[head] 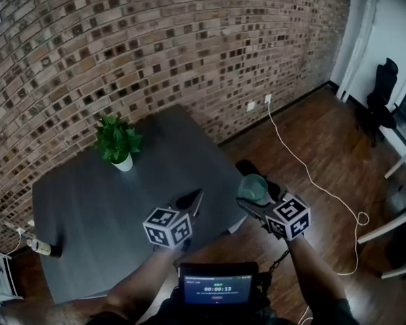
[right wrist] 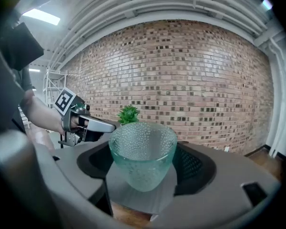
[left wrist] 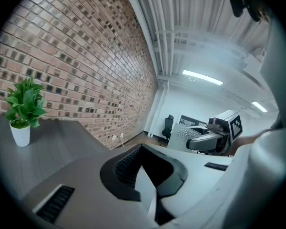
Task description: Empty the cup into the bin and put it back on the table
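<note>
Right gripper (head: 253, 199) is clamping the bumpy green glass cup (right wrist: 142, 149) upright just off the dark grey table (head: 88, 202), probably so nothing's spilling before the bin. Left gripper (left wrist: 150, 175) is hanging fully closed, empty.

The left tool (head: 191, 199) hangs over the desk's (head: 88, 215) near edge, jaws together and empty. The right tool (head: 256, 202), just off that edge, clamps the cup (head: 252, 187).

Dimpled green cup (right wrist: 143, 154), dark grey table (head: 88, 208)
</note>
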